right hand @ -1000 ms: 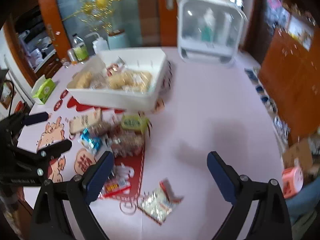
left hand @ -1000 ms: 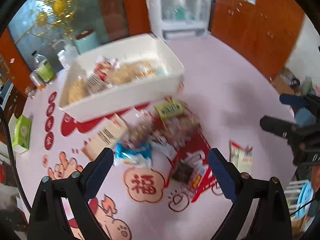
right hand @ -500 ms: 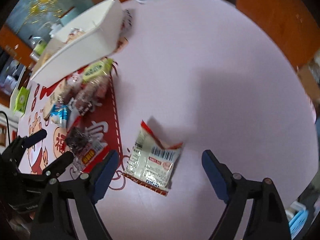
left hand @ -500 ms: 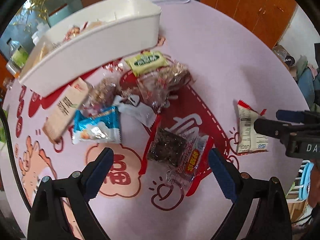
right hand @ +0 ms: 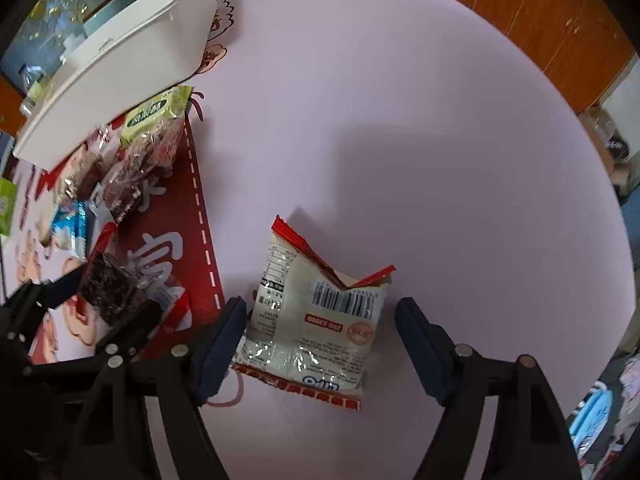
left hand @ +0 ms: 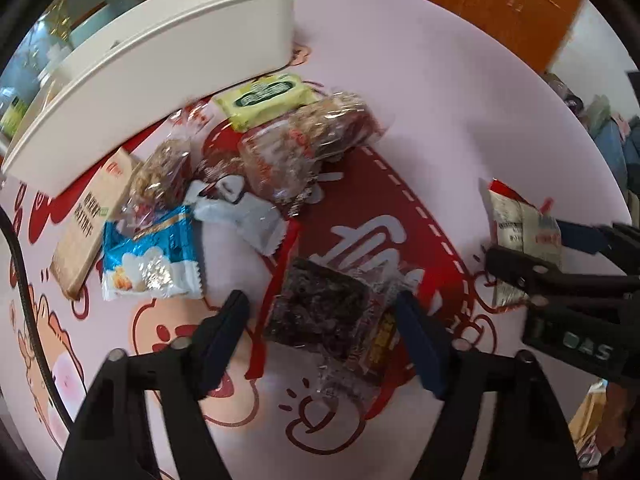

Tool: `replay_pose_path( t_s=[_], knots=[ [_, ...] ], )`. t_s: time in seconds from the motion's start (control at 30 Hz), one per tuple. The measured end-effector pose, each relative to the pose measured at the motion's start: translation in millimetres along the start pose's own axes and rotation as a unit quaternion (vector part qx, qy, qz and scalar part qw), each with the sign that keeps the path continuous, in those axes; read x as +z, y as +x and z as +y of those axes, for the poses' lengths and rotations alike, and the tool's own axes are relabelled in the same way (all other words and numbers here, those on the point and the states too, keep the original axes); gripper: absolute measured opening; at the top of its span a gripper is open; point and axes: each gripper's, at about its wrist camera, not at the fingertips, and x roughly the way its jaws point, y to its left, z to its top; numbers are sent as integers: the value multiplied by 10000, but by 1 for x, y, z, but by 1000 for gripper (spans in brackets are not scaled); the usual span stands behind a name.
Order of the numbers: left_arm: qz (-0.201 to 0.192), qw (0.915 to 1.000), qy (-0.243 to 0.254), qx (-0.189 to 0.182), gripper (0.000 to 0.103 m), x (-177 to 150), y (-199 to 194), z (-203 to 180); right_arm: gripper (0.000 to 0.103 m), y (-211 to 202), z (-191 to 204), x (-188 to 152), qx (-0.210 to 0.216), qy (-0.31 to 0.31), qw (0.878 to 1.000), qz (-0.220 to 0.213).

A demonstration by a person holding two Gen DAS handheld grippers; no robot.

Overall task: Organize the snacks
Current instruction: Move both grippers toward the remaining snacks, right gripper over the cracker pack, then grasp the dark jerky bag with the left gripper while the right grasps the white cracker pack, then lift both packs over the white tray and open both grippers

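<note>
Snacks, assorted packets: a loose heap lies on the round pale-pink surface (right hand: 400,120) beside the long white plastic bin (left hand: 160,52), over a red printed mat (left hand: 372,216). The surface's right half is bare and open out to its curved edge; the bin's wall closes the far left.

Left gripper (left hand: 324,316) points steeply down, low over the mat. Its jaws have just been closing and straddle a dark seaweed-like square in a clear wrapper (left hand: 320,312); the pads do not visibly press it. That packet lies flat, its long axis slanting toward the lower right.

Right gripper (right hand: 320,320) points steeply down too, its jaws having just been closing, and stands half open around a white foil pouch with red serrated ends (right hand: 316,320). The left pad sits at the pouch's edge, the right pad apart. The pouch lies flat, barcode up, its long axis running away from the gripper.
</note>
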Motion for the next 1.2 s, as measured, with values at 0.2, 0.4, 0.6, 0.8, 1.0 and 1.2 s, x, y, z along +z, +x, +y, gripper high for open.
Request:
replay_pose_path(
  t_s=[0.2,0.4,0.6,0.8,1.0,1.2],
  knots=[
    [-4,9999,-153,-60,51,-3,-6,-1,49,-7,6,-4,0,-101,9997,-202],
    [-28,9976,-641,-249,45,-15,-14,10,49,-9,13,-8,77,-212,9995,-232],
    [-118,9961,-831,-255,44,-32,-31,12,48,-13,20,-16,364,-373,9985,-138],
    [-313,9931,-1114,-180,44,-52,-68,26,48,-27,29,-21,581,-703,9957,-149],
    [-709,9859,-1507,-176,44,-58,-113,54,48,-59,50,-11,798,-1105,9895,-488],
    [-1169,9775,-1752,-88,45,-43,-156,80,48,-98,79,4,1018,-1469,9793,-954]
  ],
)
